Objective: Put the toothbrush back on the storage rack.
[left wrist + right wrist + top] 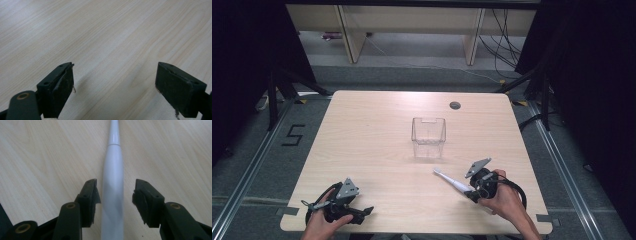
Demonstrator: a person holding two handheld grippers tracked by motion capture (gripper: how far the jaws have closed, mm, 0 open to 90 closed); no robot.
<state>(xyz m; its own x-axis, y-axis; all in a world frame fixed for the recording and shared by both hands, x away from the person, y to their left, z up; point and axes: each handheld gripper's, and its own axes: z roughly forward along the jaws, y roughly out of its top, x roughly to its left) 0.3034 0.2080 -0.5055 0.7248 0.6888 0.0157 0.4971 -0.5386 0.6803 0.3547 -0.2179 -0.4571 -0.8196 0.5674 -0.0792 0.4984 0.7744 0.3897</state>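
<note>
- Left gripper (368, 210) at the desk's (377, 150) near left corner, fingers (58, 87) spread wide over bare wood.
- Clear plastic container (428, 137) upright at mid-desk.
- White electric toothbrush (451, 181) flat on the desk, right of centre, handle between the fingers (146, 200) of the right gripper (473, 194), parted, not pressing.

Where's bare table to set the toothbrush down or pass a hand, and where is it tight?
Free: the whole left half of the table between the box and the left gripper, and the far strip behind the box up to the round hole. Tight: the near right corner, where the toothbrush lies between the right gripper's open jaws.
</note>
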